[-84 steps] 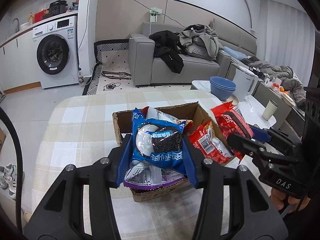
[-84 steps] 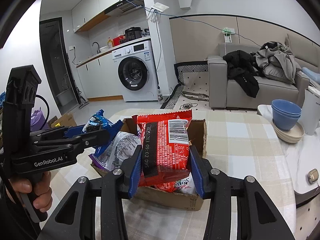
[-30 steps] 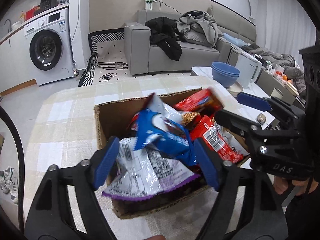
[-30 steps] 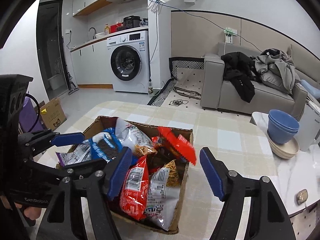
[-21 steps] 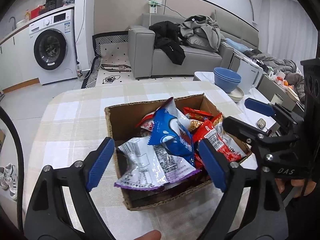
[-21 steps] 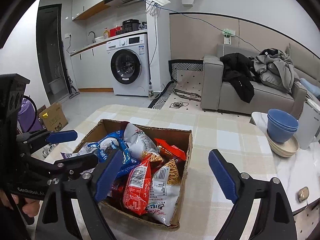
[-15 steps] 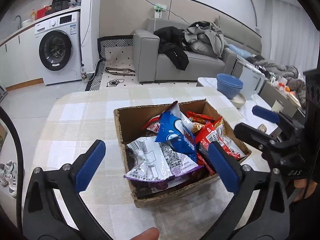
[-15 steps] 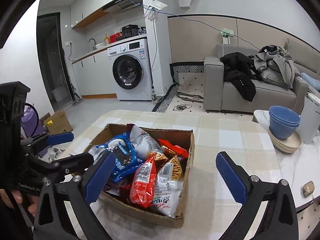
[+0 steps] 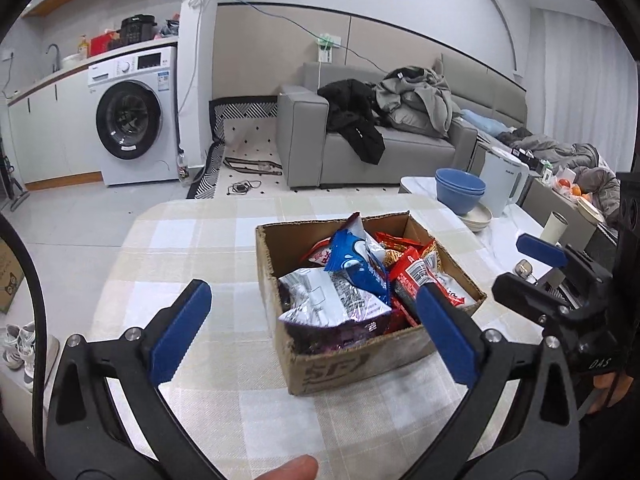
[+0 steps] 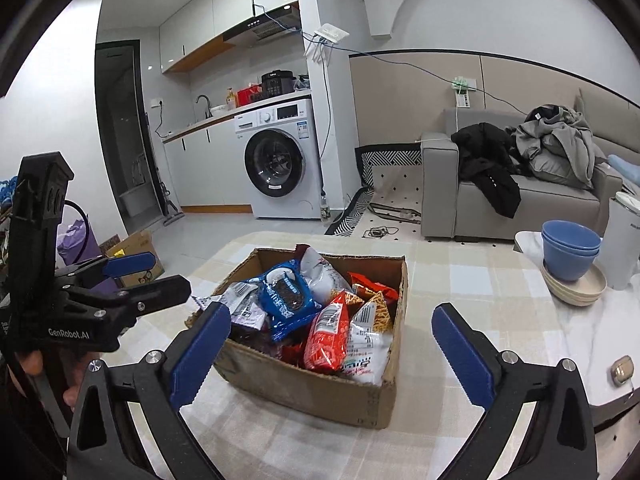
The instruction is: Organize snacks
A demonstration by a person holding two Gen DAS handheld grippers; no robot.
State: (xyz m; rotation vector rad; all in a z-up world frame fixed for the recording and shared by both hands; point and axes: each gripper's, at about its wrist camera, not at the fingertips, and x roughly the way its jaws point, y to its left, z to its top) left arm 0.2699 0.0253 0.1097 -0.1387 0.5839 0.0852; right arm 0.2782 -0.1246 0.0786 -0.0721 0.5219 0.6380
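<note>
Snacks (image 9: 340,280) heaped, crinkled, in cardboard box (image 9: 360,360).

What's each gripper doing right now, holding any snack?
Left gripper: open, fingers wide apart, holding nothing.
Right gripper: open, fingers wide apart, holding nothing.
All snack packets lie in the cardboard box.

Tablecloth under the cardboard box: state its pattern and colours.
The tablecloth is a beige-and-white check, shown best in the left wrist view.
</note>
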